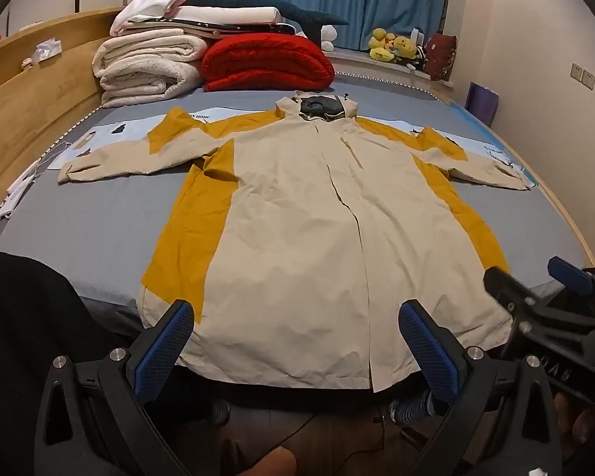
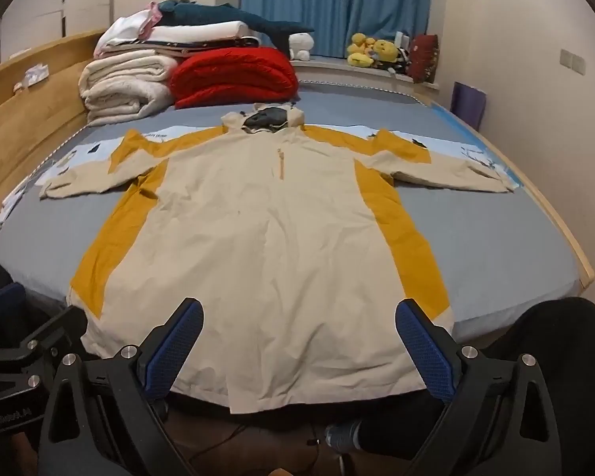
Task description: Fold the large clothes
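A large cream and mustard hooded jacket [image 1: 297, 238] lies flat, front up, on the grey bed [image 1: 79, 230], sleeves spread out to both sides and hem hanging over the near edge. It also shows in the right wrist view [image 2: 265, 246]. My left gripper [image 1: 297, 341] is open and empty, held above the hem. My right gripper [image 2: 299, 341] is open and empty, also above the hem; its body shows in the left wrist view [image 1: 551, 317] at the right.
Folded white blankets [image 1: 146, 67] and a red quilt [image 1: 265, 63] are stacked at the head of the bed. A wooden headboard [image 1: 31, 119] runs along the left. Plush toys [image 1: 392, 47] sit on the window ledge. My feet [image 1: 412, 404] stand on the floor below.
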Demonstrator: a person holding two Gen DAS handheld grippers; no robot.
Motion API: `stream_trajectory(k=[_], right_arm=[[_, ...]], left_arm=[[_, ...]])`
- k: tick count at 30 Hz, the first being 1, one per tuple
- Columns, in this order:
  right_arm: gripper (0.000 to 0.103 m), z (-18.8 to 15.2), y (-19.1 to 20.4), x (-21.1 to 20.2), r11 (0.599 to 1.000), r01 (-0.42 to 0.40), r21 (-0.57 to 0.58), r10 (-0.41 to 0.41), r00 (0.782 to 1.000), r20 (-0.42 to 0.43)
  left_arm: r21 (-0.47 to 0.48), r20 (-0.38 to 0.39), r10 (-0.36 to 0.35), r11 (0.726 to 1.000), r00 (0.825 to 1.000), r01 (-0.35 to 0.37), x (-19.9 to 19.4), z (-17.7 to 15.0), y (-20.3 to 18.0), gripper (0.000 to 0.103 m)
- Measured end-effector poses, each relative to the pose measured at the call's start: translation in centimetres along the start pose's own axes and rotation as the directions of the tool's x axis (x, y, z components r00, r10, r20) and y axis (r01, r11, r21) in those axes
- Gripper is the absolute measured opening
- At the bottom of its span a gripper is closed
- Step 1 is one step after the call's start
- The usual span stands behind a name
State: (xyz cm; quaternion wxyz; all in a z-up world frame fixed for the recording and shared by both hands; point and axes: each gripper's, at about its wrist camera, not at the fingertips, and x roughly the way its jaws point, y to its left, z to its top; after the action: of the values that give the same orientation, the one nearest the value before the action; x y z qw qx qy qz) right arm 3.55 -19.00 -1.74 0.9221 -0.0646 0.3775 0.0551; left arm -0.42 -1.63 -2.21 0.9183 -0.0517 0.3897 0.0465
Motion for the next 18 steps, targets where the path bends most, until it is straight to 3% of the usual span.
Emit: stream_trajectory(k=[18], right_arm=[[0.097,0.0,0.9,-0.06,0.999,-0.04,-0.022,0.04,0.999,-0.003]], left_arm=[[-0.015,-0.029,-0.015,1.0,0.999,0.014,0.65,0.74,0.93,0.103]])
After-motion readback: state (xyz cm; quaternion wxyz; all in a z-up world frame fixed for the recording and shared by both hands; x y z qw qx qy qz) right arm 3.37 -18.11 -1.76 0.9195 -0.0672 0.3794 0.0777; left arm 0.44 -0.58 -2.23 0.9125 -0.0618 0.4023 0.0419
